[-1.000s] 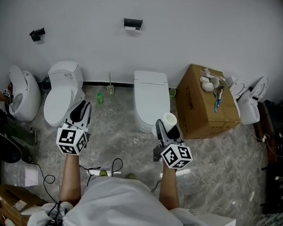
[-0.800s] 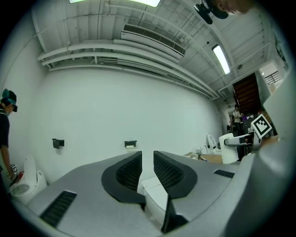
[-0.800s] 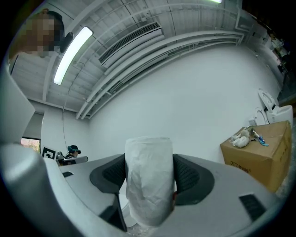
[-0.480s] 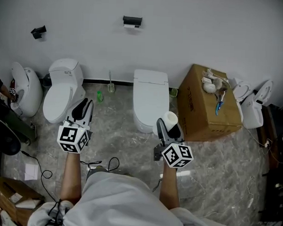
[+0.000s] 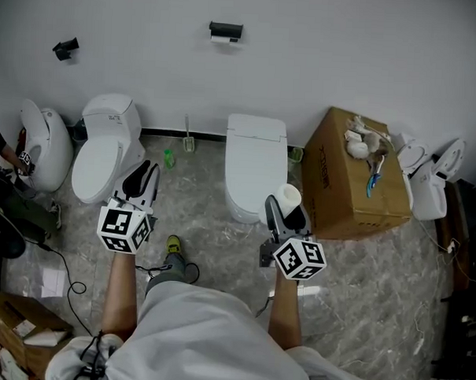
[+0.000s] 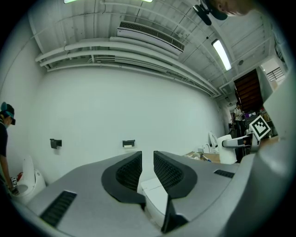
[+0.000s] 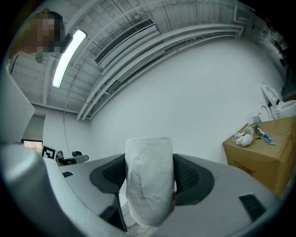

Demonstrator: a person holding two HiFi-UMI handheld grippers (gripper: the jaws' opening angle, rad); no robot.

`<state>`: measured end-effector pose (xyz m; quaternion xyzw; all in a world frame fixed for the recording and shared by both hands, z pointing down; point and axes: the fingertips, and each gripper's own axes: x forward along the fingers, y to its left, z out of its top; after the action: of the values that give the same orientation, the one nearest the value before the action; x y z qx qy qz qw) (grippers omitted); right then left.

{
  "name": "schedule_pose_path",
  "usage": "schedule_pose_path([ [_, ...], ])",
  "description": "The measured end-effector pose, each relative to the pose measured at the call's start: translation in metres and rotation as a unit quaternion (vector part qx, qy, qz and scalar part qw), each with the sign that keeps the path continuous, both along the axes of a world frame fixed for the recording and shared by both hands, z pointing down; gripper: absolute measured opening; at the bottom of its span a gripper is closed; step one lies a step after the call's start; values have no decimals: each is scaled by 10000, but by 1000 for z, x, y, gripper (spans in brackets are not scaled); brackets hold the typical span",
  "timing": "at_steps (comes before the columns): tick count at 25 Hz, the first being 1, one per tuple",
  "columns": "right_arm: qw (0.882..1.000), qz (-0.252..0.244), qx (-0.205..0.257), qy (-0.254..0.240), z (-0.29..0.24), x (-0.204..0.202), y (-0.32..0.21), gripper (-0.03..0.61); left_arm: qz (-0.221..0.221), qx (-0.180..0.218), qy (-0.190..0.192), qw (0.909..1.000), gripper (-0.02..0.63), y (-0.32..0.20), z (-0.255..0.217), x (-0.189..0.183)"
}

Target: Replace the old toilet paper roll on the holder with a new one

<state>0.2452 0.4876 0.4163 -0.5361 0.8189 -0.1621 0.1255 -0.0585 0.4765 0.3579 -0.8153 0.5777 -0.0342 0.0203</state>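
From the head view, the person stands on a grey veined marble floor (image 5: 216, 235) facing a plain white wall, where the small black holder (image 5: 225, 31) is mounted high above a glossy white toilet (image 5: 255, 162). The left tool (image 5: 142, 175) points toward the wall beside a second rounded toilet (image 5: 106, 144). The right tool (image 5: 284, 209) carries the new toilet paper roll (image 5: 287, 197), a soft white cylinder, near a brown cardboard box (image 5: 356, 182) with small clutter on top. In the left gripper view, the left tool's dark ribbed pads (image 6: 128, 171) stand a narrow slit apart with nothing between them, and the holder shows as a small black bracket on the wall, well apart. In the right gripper view, the right tool is clamped on the roll, whose wrinkled paper stands upright between the textured pads pressing on both its sides
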Motion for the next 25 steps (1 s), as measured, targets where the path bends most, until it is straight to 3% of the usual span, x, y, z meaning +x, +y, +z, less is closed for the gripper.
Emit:
schedule_pose_path([
  [13, 9998, 125, -141, 110, 11, -34, -92, 301, 162, -120, 173, 9996, 72, -101, 19, -32],
  [25, 9990, 305, -330, 51, 1, -110, -227, 301, 281, -262, 305, 9988, 72, -247, 13, -110],
])
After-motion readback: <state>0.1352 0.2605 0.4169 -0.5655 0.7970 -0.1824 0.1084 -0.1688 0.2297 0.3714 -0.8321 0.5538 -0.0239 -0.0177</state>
